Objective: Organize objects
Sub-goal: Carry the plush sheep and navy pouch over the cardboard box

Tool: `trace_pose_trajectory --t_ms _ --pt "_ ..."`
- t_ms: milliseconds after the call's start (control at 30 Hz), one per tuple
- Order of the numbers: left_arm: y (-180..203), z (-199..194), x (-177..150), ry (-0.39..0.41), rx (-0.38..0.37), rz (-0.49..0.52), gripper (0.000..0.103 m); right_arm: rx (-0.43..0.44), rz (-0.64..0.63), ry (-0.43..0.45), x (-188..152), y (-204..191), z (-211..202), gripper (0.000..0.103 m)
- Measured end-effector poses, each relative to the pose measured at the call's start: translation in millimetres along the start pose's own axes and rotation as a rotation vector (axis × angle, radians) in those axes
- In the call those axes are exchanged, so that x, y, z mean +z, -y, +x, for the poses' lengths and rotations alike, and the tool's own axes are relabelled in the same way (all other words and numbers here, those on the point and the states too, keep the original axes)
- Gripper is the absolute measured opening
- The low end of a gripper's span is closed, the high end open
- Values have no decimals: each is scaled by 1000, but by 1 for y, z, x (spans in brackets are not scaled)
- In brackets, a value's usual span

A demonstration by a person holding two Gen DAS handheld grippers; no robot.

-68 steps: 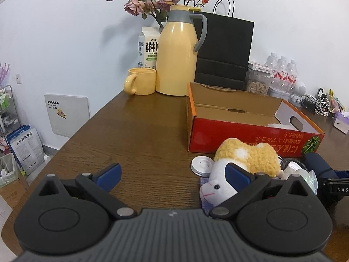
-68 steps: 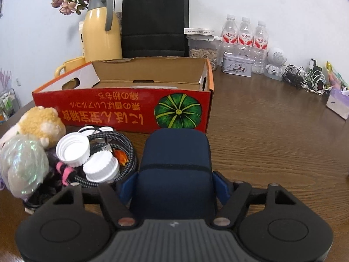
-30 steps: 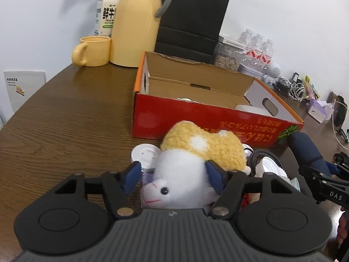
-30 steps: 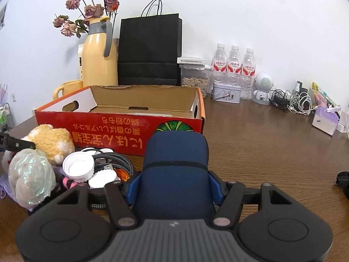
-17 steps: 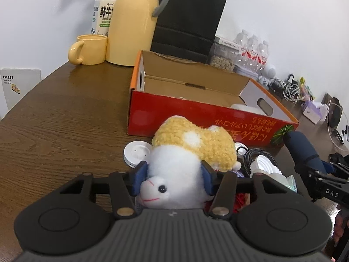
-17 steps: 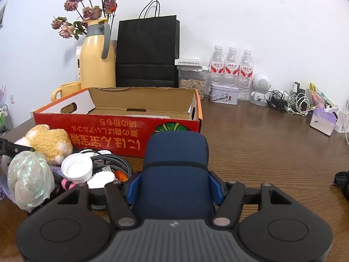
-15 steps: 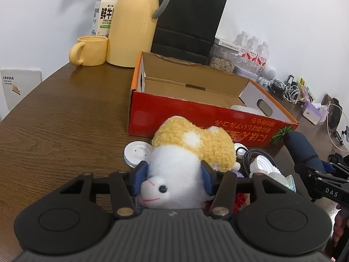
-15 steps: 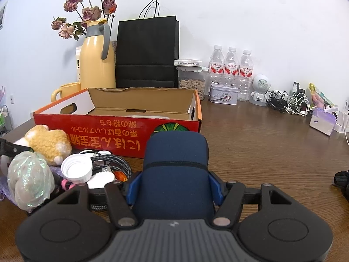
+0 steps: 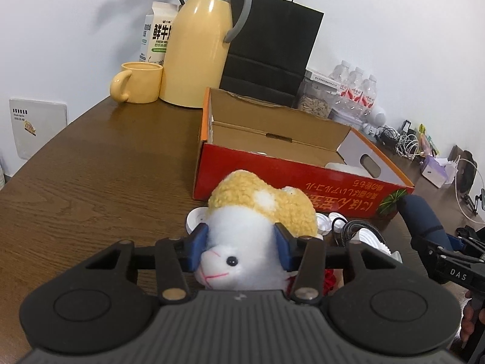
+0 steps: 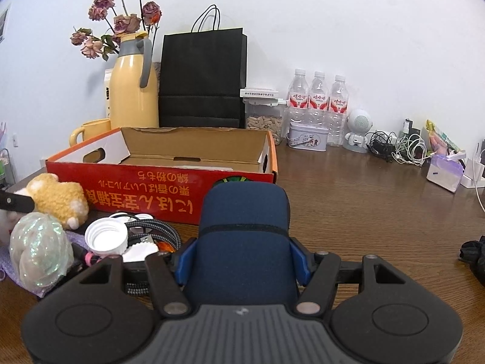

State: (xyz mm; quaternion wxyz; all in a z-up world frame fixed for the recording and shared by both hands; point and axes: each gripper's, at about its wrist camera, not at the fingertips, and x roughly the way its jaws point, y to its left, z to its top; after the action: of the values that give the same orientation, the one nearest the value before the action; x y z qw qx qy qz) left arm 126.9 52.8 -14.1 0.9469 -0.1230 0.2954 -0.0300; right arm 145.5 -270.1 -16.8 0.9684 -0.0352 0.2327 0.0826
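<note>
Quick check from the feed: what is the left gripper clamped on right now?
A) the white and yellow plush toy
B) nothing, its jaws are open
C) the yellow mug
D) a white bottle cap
A: in the left wrist view the left gripper has its blue pads pressed against both sides of the white head of the plush toy, in front of the red box.

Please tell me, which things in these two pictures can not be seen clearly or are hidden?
- Floor of the red box, both views: its front wall hides most of it; the white items inside cannot be identified.
- Milk carton, right wrist view: mostly behind the yellow thermos.
- Lower part of the plush sheep, left wrist view: covered by the left gripper.
- Dark blue case, right wrist view: its near end is cut off by the right gripper.
</note>
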Motion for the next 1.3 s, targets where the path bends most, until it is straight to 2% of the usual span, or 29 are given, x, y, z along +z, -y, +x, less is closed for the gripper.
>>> trace_pose_trajectory --t_ms 300,467,733,967,1133,1300 --pt "1 -22 11 81 -19 -4 46 0 -18 73 -1 -4 -12 61" --pt "8 -30 28 133 -27 14 46 41 -28 93 2 -13 -14 61" --pt "23 -15 64 193 -36 18 46 100 -43 159 45 -29 -2 61" --pt "31 22 95 202 -23 -5 46 108 -36 180 95 -38 40 61" --pt "33 57 117 187 -9 -29 46 93 -10 141 126 -36 86 61" --pt "33 91 135 154 48 -58 46 55 2 77 139 -31 131 61"
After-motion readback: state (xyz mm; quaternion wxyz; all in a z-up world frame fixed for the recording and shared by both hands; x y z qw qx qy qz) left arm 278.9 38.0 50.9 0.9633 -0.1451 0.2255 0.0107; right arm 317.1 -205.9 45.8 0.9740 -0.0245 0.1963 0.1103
